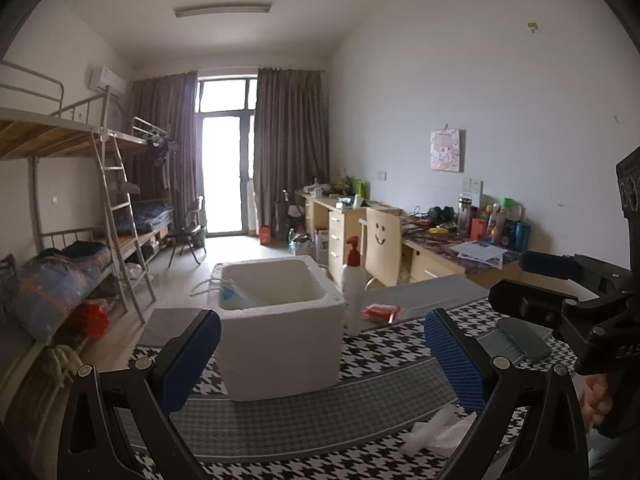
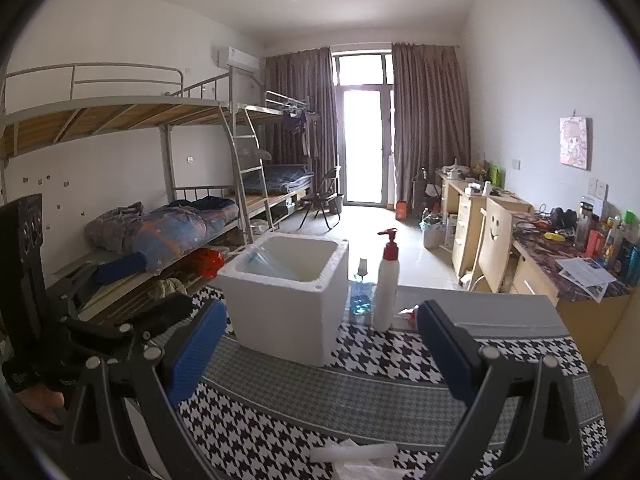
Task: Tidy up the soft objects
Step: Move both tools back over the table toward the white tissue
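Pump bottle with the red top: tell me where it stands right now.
The pump bottle stands upright on the houndstooth cloth, just right of the white foam box in both wrist views, with a small red packet lying at its right.

Foam box on table; pump bottle just right of box; crumpled plastic before box, near edge.

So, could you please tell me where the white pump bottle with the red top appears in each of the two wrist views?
Left wrist view: the pump bottle stands right of centre, just right of the white foam box.
Right wrist view: the pump bottle stands just right of centre, again right of the white foam box.
Shared landmark: the white foam box on the houndstooth cloth.
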### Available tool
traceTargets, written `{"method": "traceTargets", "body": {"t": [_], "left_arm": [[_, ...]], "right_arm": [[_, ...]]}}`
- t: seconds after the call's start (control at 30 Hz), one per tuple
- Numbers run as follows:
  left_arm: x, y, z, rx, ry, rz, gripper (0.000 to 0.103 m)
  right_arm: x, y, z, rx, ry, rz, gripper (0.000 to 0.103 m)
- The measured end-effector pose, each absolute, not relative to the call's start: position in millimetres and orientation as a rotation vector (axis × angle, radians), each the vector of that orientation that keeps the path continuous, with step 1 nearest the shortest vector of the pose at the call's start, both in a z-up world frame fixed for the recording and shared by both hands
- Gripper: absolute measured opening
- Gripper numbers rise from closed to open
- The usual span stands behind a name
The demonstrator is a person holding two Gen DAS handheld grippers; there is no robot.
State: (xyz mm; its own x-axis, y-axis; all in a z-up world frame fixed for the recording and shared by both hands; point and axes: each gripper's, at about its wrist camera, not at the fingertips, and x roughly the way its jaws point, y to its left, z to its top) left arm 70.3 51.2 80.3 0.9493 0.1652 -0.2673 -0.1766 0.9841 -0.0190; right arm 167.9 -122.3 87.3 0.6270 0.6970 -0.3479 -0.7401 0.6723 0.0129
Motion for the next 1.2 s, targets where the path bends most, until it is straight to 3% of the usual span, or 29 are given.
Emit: {"method": "traceTargets", "body": {"t": [0.53,1.2], "left_arm": [[62,26,41,-0.073,0.251,0.114,0.102],[88,10,-20,-0.063,0.409,0.019,0.102]], "right_arm": [[148,-161,55,-0.14,0.318,0.739,0.098],[152,-191,-9,-0.152,0.391,0.629,0.098]]}}
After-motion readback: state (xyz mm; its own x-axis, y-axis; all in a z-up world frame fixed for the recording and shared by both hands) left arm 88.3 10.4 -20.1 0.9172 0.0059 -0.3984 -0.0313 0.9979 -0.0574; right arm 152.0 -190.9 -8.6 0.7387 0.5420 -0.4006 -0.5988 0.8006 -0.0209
